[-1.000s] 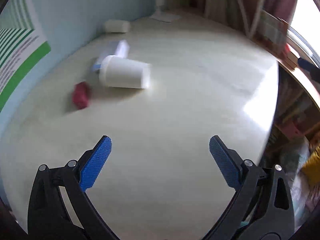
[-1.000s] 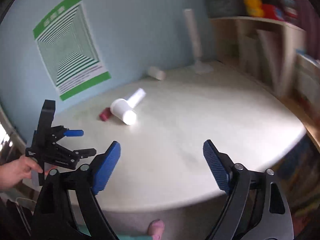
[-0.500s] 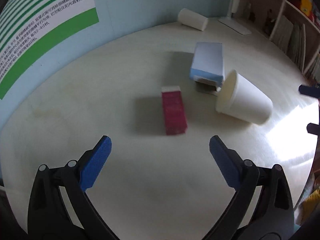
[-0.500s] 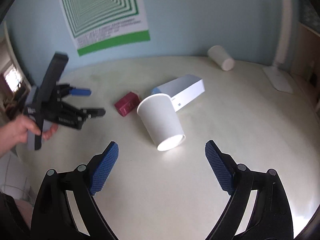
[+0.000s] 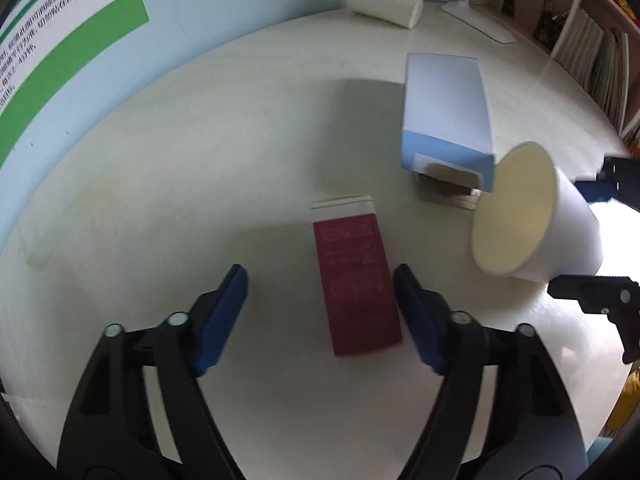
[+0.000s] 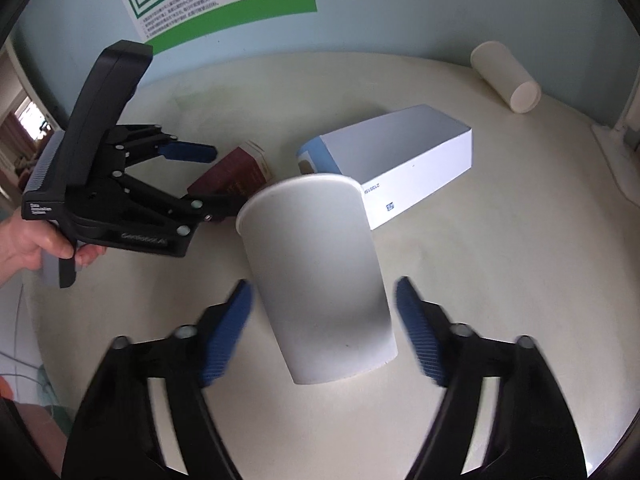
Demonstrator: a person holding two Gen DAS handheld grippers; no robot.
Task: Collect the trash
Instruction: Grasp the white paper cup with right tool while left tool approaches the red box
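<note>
A dark red carton (image 5: 356,288) lies flat on the round cream table (image 5: 160,184). My left gripper (image 5: 320,276) straddles it with jaws closing. The right pad is almost at the carton's edge and the left pad (image 5: 224,312) stands well clear. A white paper cup (image 6: 320,272) lies on its side between the fingers of my right gripper (image 6: 324,290), whose jaws are closing with small gaps on both sides. The right wrist view also shows the left gripper (image 6: 218,178) over the red carton (image 6: 236,172). The cup (image 5: 516,216) and right gripper (image 5: 588,236) appear at the left view's right edge.
A blue-and-white box (image 6: 404,160) lies just behind the cup and carton. A second paper cup (image 6: 506,76) lies on its side near the wall. A lamp base (image 5: 480,24) and bookshelf (image 5: 592,48) stand at the far right. A hand (image 6: 24,240) holds the left gripper.
Both grippers came down and forward, the left over the red carton, the right over the paper cup. Both pairs of jaws have narrowed around these things.
</note>
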